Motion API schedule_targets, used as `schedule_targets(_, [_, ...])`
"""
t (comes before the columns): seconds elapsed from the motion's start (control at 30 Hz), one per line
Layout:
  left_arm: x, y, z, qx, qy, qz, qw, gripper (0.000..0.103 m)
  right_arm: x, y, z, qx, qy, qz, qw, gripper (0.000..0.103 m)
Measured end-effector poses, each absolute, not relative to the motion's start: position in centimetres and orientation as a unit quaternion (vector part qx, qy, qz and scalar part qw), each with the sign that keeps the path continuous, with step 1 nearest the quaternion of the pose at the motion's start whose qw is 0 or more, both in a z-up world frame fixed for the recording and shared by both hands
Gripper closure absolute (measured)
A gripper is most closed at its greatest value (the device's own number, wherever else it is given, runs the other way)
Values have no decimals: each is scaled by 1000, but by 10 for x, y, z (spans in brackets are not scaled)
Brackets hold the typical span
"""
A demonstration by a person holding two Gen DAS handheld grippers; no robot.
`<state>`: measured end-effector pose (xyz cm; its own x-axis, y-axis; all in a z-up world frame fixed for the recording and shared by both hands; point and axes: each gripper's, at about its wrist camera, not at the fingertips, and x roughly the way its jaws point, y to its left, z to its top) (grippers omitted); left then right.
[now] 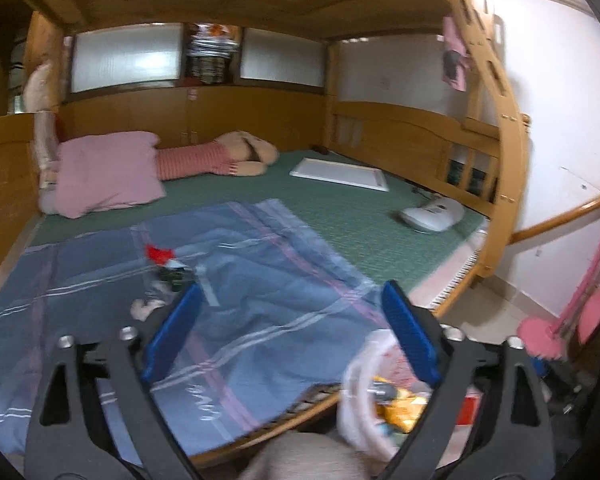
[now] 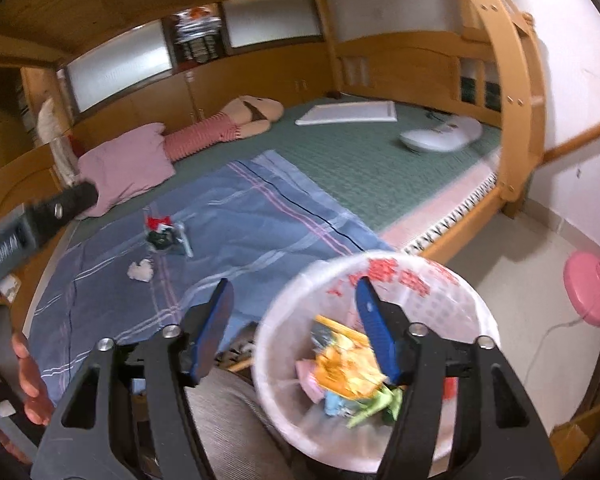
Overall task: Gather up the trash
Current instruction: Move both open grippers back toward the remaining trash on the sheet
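A red and dark wrapper pile [image 1: 168,266] lies on the blue plaid sheet [image 1: 260,280], with a crumpled white tissue [image 1: 142,308] beside it. Both show in the right wrist view, the wrappers [image 2: 164,232] and the tissue [image 2: 140,270]. A white bin [image 2: 376,360] lined with a bag holds yellow, green and pink trash beside the bed; its rim shows blurred in the left wrist view [image 1: 364,392]. My left gripper [image 1: 292,312] is open and empty above the sheet, right of the wrappers. My right gripper [image 2: 294,304] is open and empty, its right finger over the bin.
A pink pillow [image 1: 104,172], a striped plush doll [image 1: 220,158], a white board [image 1: 340,174] and a white handheld appliance [image 1: 432,214] lie on the green mat. The wooden bunk frame [image 1: 500,152] stands at the right. A pink fan base [image 2: 590,288] sits on the floor.
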<state>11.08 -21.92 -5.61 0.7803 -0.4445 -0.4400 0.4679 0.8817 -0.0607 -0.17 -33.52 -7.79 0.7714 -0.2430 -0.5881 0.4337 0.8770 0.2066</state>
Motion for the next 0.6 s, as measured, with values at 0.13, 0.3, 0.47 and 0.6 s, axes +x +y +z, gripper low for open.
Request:
schedule_targets(0.13, [125,-160,-63,20,225,-186,956,6,36,-312,-73,161,279,-133,937,21])
schedule_targets(0.3, [153,-72,-77,4,241,-85,967,6,113,-272,-90,148,322,-51,934,21])
schedule_targets(0.47, [173,-1,-90,-18,261,-9,965,6,206,-222,-131,144,382,32,912,21])
schedule_targets(0.6, [186,43,-101,-28,275,38,960,6,268,-187,-159,130,407,66,902,21])
